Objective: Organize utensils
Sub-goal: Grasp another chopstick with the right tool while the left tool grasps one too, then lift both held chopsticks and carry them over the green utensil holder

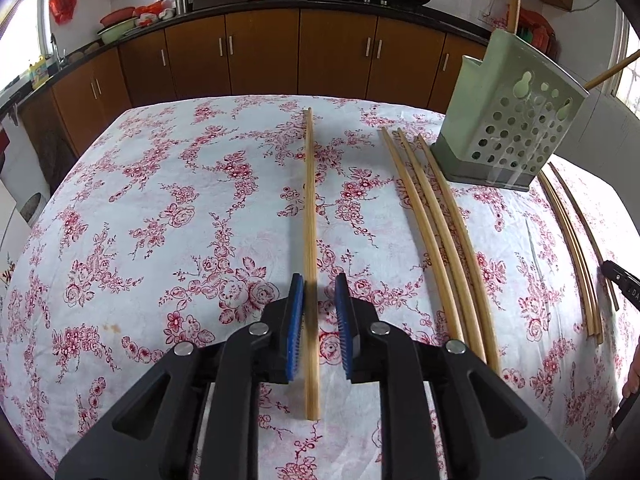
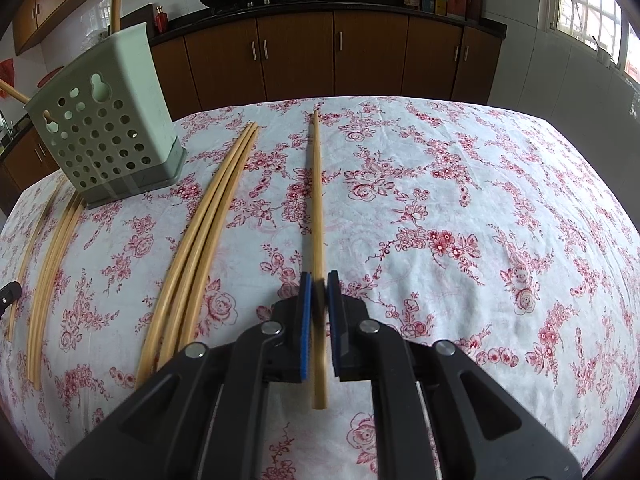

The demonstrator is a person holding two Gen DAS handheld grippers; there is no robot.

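Note:
In the left wrist view a single bamboo chopstick (image 1: 310, 240) lies on the floral tablecloth between the blue pads of my left gripper (image 1: 319, 286), whose jaws stand apart on either side of it. In the right wrist view another chopstick (image 2: 318, 216) runs between the pads of my right gripper (image 2: 319, 284), whose jaws are close around it. A green perforated utensil holder (image 1: 508, 120) stands to the right with chopsticks in it; it also shows in the right wrist view (image 2: 104, 120) at the left.
Three chopsticks (image 1: 436, 216) lie together right of my left gripper, and more (image 1: 576, 248) lie beyond the holder. The same groups show in the right wrist view (image 2: 200, 240) and at the far left (image 2: 52, 276). Kitchen cabinets (image 1: 260, 56) stand behind the table.

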